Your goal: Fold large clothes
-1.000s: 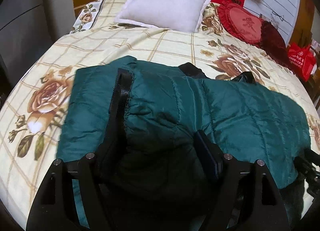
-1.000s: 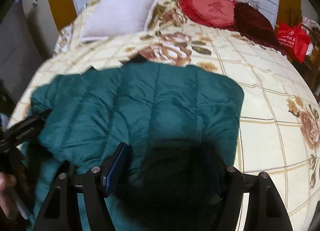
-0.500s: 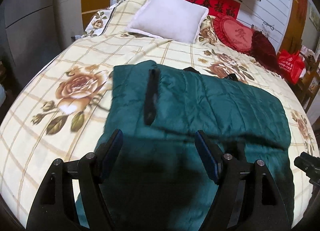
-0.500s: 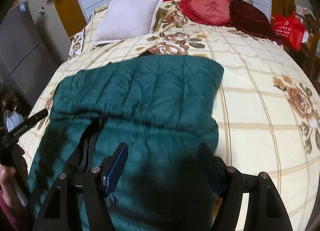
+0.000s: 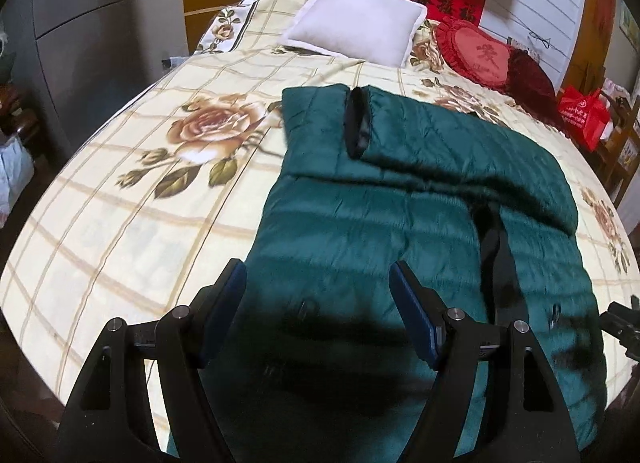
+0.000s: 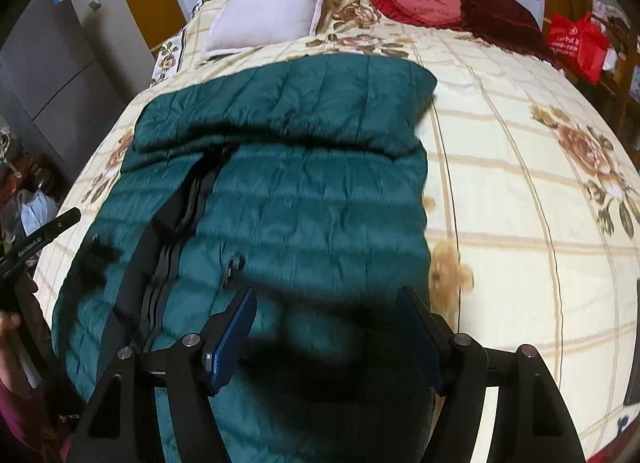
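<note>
We see a dark green quilted jacket (image 5: 400, 223) spread on the bed (image 5: 120, 223), front up, its black zipper line (image 6: 176, 243) running down the middle; the far part of it is folded back over itself, a black-cuffed sleeve (image 5: 358, 127) lying across the fold. The left gripper (image 5: 318, 299) hangs above the near part of the jacket, over its left half and close to that edge — its blue-padded fingers (image 5: 224, 299) stand apart with only air between them, nothing in their grip. The right gripper (image 6: 324, 327) hangs over the jacket's right half, near its right edge; its jaws too are spread wide and empty, the fabric below them in shadow and not touched as far as we can tell. Both tools point steeply down toward the cloth; from the right wrist view we catch the left tool at the picture's left edge with part of a hand (image 6: 10, 343) on it, and from the left wrist view a tip of the right tool at the right edge. Beyond the jacket lie a white pillow (image 5: 352, 19) and a red heart cushion (image 5: 480, 53) — both well apart from it.
</note>
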`<state>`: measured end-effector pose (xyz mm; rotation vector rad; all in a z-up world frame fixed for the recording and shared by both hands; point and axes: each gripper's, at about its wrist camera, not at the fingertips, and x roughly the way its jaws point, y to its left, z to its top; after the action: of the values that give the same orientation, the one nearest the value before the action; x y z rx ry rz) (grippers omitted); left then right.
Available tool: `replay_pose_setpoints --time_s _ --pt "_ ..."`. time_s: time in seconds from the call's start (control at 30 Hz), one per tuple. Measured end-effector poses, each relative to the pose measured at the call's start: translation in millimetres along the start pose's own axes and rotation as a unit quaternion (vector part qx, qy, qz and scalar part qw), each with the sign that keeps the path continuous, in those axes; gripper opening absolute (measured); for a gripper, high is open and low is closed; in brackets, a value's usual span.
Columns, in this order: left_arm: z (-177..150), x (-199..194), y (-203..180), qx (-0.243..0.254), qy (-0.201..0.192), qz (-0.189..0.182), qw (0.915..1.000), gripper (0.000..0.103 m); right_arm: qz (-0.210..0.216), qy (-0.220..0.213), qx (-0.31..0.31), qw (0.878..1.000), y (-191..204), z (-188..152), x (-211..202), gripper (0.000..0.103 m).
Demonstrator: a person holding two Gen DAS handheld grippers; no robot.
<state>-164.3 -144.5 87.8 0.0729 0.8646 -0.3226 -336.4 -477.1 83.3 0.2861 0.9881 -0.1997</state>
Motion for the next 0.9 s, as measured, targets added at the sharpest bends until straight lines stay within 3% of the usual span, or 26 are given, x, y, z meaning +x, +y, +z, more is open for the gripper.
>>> replay_pose_setpoints --time_s 0.47,0.9 --pt "-62.3 -42.1 32.2 -0.002 0.021 -0.001 0.9998 0.074 -0.007 0.018 0.025 1.000 -8.9 -67.9 -21.6 0.073" --pt "-91.1 -48.1 47.4 -0.013 0.039 0.004 0.9992 0.074 -0.009 0.030 0.029 0.999 -14.3 -94.2 -23.6 0.081"
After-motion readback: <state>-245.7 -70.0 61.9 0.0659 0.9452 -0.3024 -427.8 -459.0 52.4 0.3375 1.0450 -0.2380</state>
